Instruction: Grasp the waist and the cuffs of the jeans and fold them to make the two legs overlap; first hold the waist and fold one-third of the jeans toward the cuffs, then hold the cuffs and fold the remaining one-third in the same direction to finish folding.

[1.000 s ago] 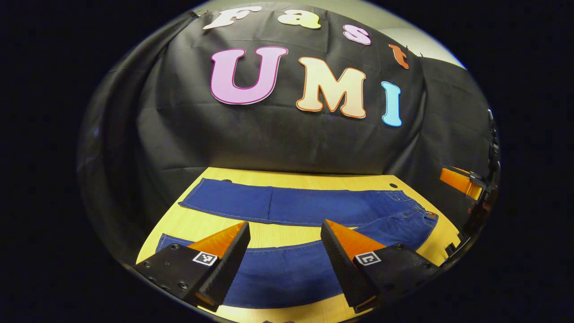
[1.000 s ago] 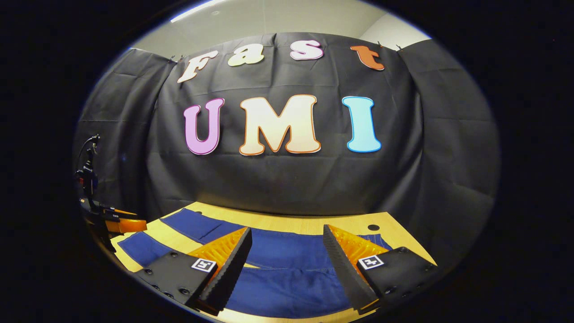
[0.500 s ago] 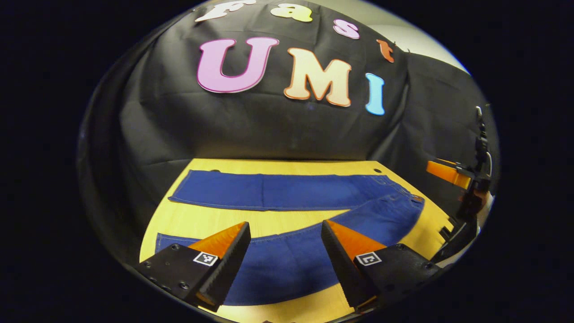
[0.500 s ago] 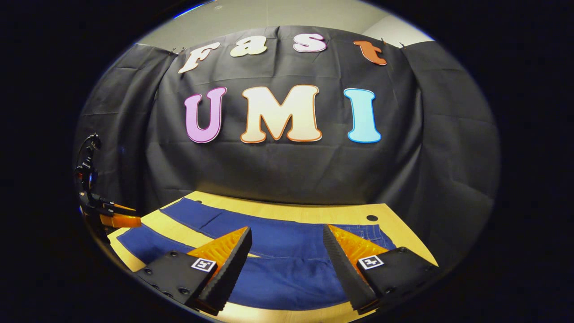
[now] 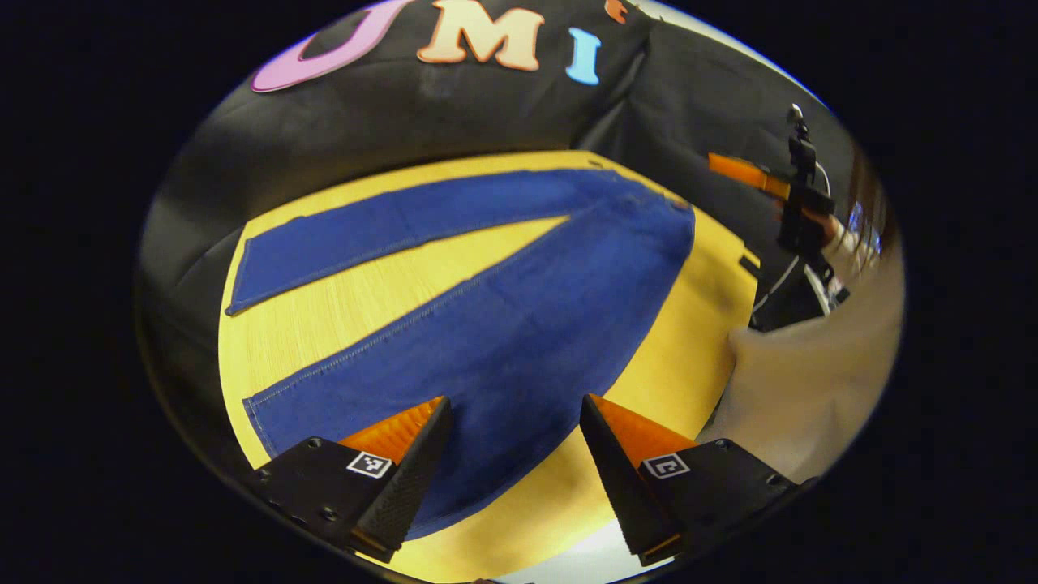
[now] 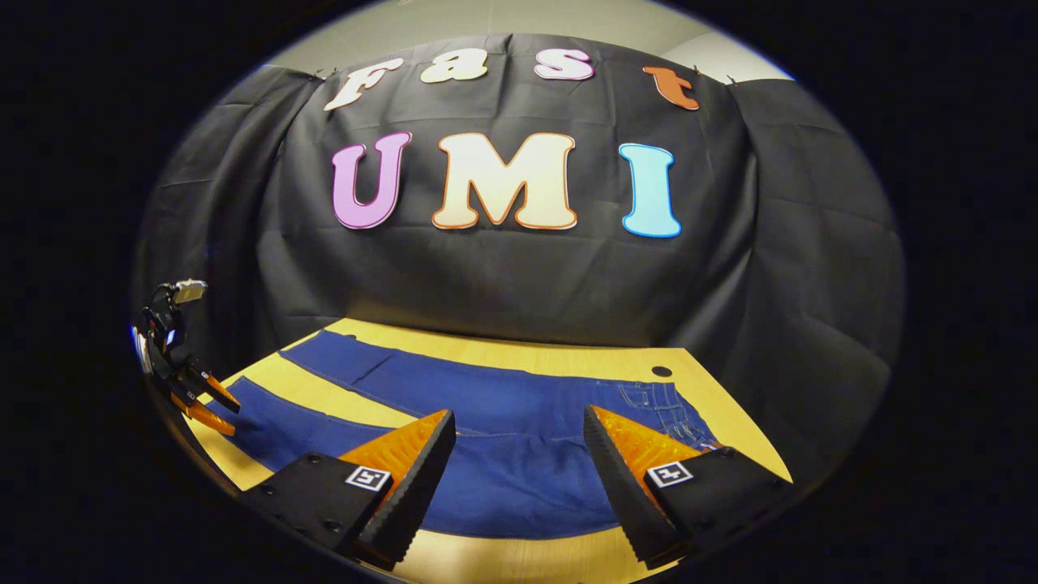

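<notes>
Blue jeans (image 5: 503,316) lie flat on the yellow wooden table (image 5: 324,308), the two legs spread apart in a V with bare wood between them. The waist (image 5: 677,219) is at the far right in the left gripper view; the cuffs (image 5: 243,276) are at the left. My left gripper (image 5: 515,422) hangs open above the near leg, tilted down at it. In the right gripper view the jeans (image 6: 503,470) run across the table, the waist (image 6: 673,410) on the right. My right gripper (image 6: 519,434) is open above the near leg close to the waist.
The right gripper (image 5: 750,174) and the hand holding it appear far right in the left gripper view, with a light sleeve (image 5: 803,381) below. The left gripper (image 6: 199,397) appears at the left edge of the right gripper view. Black cloth walls off the table's back.
The left gripper has risen and tipped downward, so its view now looks down over the whole jeans. The right gripper has moved slightly, showing more of the table. Both stay open.
</notes>
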Demonstrator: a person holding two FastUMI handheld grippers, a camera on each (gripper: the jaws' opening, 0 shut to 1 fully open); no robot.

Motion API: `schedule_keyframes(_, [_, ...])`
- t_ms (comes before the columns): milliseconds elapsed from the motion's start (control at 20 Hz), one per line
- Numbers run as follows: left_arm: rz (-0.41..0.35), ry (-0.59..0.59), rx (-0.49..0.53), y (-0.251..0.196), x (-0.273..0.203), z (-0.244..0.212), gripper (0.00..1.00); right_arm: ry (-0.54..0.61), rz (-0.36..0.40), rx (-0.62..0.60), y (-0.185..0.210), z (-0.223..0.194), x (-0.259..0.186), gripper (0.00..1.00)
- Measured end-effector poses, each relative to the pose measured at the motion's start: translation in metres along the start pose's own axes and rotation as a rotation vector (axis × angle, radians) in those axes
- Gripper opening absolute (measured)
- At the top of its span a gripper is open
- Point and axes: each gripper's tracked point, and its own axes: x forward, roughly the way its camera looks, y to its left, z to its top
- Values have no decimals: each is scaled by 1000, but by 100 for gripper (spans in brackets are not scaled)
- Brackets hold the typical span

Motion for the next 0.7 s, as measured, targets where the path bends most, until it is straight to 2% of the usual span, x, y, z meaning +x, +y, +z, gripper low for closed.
schedule_keyframes(200, [-1, 135, 153, 19, 6, -33, 96, 31, -19, -35, -6, -10, 1, 99])
schedule_keyframes(450, [-31, 217, 228, 21, 9, -50, 95, 60, -35, -61, -12, -19, 0, 98])
schedule_keyframes(550, [-20, 249, 285, 26, 8, -55, 95, 67, -42, -60, -15, -21, 0, 99])
schedule_keyframes(650, [-31, 254, 317, 25, 11, -56, 98, 70, -47, -56, -19, -21, 2, 99])
schedule_keyframes(700, [-35, 251, 319, 24, 10, -55, 95, 71, -48, -52, -20, -23, 2, 99])
